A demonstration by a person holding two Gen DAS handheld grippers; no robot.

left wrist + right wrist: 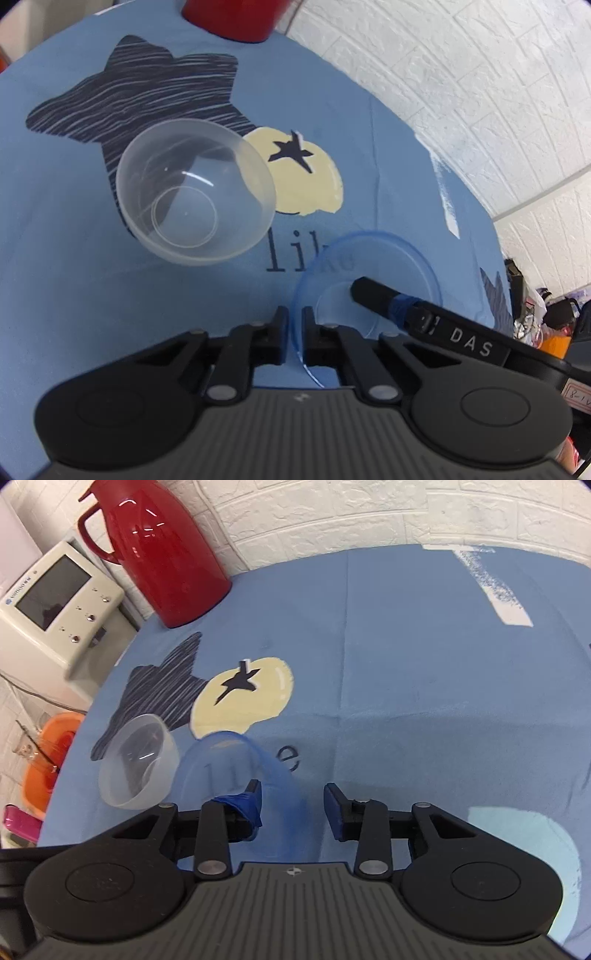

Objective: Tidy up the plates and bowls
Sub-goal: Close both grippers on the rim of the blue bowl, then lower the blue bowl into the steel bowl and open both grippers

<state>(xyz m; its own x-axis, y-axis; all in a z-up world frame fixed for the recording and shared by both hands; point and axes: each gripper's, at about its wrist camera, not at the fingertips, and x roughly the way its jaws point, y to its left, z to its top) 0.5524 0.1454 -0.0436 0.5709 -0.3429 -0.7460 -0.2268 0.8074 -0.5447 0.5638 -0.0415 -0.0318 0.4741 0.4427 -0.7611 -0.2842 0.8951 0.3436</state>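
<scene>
Left wrist view: blue bowl rim is pinched between the left gripper fingers; clear bowl sits on the tablecloth nearby. Right wrist view: right gripper fingers are spread, one inside the blue bowl.

- clear bowl sits on the tablecloth, just left of the tilted plate
- jug stands behind both, by the wall
</scene>
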